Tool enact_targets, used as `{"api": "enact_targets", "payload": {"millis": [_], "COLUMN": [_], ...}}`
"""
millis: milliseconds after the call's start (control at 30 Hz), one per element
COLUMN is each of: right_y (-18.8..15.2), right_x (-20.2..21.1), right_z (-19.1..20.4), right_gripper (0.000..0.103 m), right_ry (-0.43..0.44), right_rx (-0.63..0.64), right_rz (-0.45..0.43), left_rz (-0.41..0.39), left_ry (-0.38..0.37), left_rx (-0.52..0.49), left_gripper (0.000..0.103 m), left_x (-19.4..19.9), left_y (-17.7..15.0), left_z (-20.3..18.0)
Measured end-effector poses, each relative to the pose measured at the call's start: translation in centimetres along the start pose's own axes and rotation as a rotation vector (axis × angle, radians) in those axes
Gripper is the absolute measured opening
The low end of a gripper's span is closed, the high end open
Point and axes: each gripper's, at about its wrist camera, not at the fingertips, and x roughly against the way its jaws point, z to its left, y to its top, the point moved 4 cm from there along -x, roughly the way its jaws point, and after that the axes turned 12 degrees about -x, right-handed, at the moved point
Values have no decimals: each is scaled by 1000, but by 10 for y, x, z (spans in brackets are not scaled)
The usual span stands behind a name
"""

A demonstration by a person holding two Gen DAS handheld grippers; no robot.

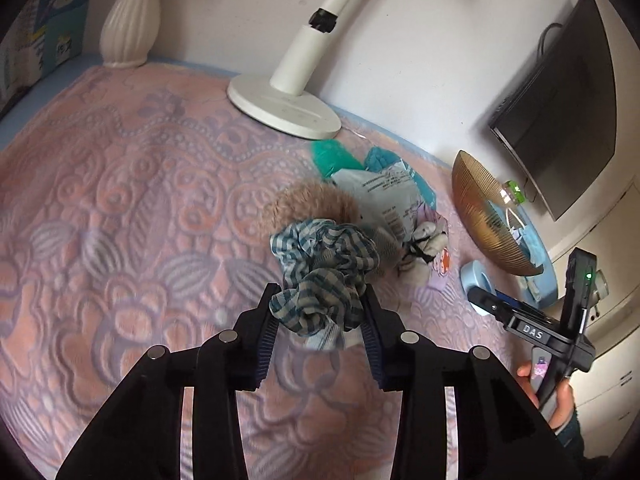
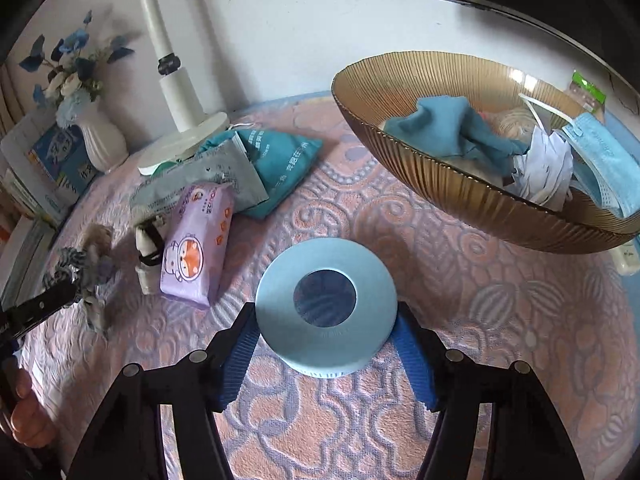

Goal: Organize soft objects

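Note:
My left gripper (image 1: 321, 307) is shut on a crumpled blue-and-white checked cloth (image 1: 324, 272), held just above the pink patterned bedspread (image 1: 120, 200). Right behind the cloth lies a brown furry piece (image 1: 308, 204). In the right wrist view, my right gripper (image 2: 326, 354) is shut on a light blue ring (image 2: 326, 312), its blue pads against both sides. Beyond it stands a ribbed gold bowl (image 2: 460, 196) holding a teal cloth (image 2: 452, 128), crumpled white paper (image 2: 544, 164) and a blue face mask (image 2: 604, 160). The left gripper with the checked cloth (image 2: 74, 264) shows at the left edge.
A purple tissue pack (image 2: 196, 248), a grey packet (image 2: 200, 188), a teal pouch (image 2: 280, 160) and a small plush toy (image 1: 424, 244) lie together by the white lamp base (image 1: 284, 108). A white vase (image 1: 128, 20) stands at the back left. A dark monitor (image 1: 560, 112) hangs on the wall.

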Motion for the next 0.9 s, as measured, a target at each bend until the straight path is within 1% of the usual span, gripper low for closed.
{"api": "enact_targets", "payload": {"millis": [33, 133, 167, 200, 300, 367, 467, 533, 567, 600, 667, 700, 733, 767, 833, 900], "right_y": [0, 0, 0, 1, 2, 1, 0, 0, 0, 0, 1, 1, 1, 1, 1, 0], "right_x": [0, -1, -1, -1, -4, -3, -3, -4, -4, -4, -5, -5, -5, -5, -5, -6], "right_z": [1, 1, 1, 1, 3, 2, 4, 5, 6, 6, 6, 6, 5, 5, 5, 6], "right_gripper": [65, 65, 65, 65, 66, 66, 66, 66, 66, 66, 67, 67, 67, 67, 68, 69], "right_ry": [-3, -2, 4, 8, 17, 14, 5, 2, 0, 2, 8, 10, 13, 15, 20, 19], "right_rx": [6, 8, 5, 2, -4, -1, 13, 20, 21, 21, 19, 16, 14, 13, 14, 17], "right_rz": [-4, -5, -5, -6, -6, -8, -9, -9, -8, -7, -6, -5, -4, -4, -2, -2], "left_rz": [-6, -36, -53, -73, -122, -162, -229, -261, -274, -274, -250, -229, -204, -177, -157, -150], "left_ry": [-9, 12, 30, 36, 21, 18, -19, -54, -71, -67, -33, -19, -11, -1, 12, 22], "left_rx": [12, 23, 23, 23, 17, -4, -33, -28, -18, -6, 14, 21, 30, 51, 95, 78], "left_gripper": [36, 34, 27, 25, 21, 19, 19, 19, 21, 23, 50, 59, 81, 92, 92, 92], "left_x": [3, 14, 20, 25, 45, 59, 82, 91, 95, 95, 90, 86, 82, 76, 69, 61], "left_y": [-4, -10, -11, -12, -15, -14, -13, -11, -8, -8, -8, -11, -13, -16, -20, -18], "left_z": [2, 6, 6, 6, 3, -1, -8, -10, -8, -6, 1, 5, 8, 12, 16, 9]}}
